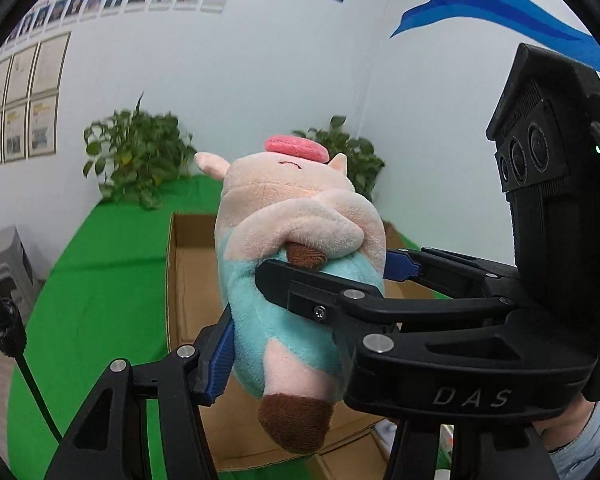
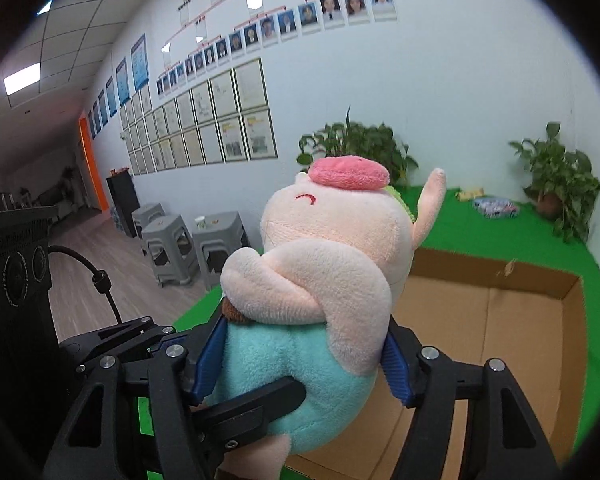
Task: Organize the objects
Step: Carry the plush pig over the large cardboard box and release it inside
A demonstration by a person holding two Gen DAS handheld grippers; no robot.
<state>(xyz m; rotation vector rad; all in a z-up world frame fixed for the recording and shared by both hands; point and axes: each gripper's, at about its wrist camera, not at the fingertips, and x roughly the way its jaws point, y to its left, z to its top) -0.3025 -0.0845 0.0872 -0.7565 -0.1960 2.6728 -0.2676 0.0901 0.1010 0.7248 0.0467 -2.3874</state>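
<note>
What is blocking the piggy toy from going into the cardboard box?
Nothing visible. The plush pig is held up by both the left gripper and the right gripper, and the open cardboard box behind it looks empty.

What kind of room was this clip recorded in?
Most likely an office or company space set up for recording: rows of staff portraits and framed certificates on the wall, grey plastic stools by a corridor, and a green-covered table holding a cardboard box.
</note>
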